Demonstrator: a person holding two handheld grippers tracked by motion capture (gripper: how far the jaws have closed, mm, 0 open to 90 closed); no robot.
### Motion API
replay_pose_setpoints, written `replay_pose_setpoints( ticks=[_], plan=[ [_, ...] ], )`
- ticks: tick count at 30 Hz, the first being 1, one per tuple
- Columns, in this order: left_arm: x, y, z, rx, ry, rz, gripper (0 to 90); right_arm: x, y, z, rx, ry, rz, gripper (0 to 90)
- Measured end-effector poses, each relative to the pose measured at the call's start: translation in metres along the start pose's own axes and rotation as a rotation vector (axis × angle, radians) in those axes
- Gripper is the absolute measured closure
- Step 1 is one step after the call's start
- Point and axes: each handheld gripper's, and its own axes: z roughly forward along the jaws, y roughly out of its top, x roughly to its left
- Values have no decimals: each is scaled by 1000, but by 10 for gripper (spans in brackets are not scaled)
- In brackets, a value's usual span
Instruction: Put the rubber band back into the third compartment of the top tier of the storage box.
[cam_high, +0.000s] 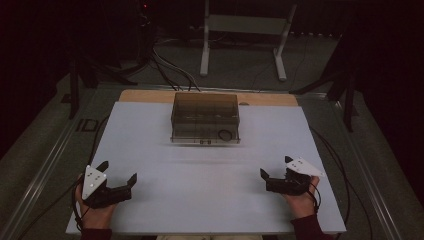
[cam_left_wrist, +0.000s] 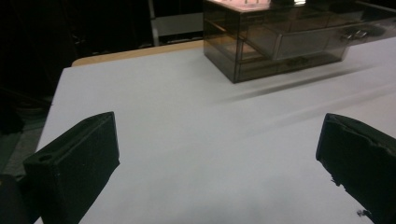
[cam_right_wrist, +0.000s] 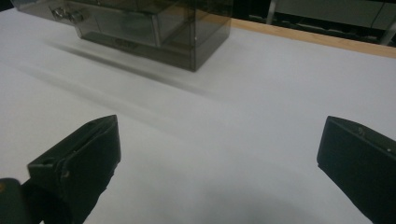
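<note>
We see a pale white table top (cam_high: 200, 175) with a wooden edge (cam_high: 150, 96) showing along its far side, set in a dark room; cables (cam_high: 170, 70) trail over the grey floor toward a white metal frame (cam_high: 245, 30) behind. At the far middle of the table stands a smoky translucent drawer box (cam_high: 205, 119), its drawers with small handles facing us. Our left gripper (cam_high: 118, 172) and right gripper (cam_high: 276, 167) rest near the front corners, well apart, both with jaws spread wide and holding nothing

dim room, grey floor (cam_high: 240, 70), white frame (cam_high: 245, 30) behind.
</note>
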Motion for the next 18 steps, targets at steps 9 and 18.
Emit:
replay_pose_setpoints(
  ticks=[9, 18],
  plan=[
    [-2, 0, 0, -21, -27, -4, 2, -6, -14, -16, -53, -6, 18, 1],
    [-1, -2, 1, -29, -32, -8, 2, -11, -20, -19, -62, -27, 40, 2]
  ],
)
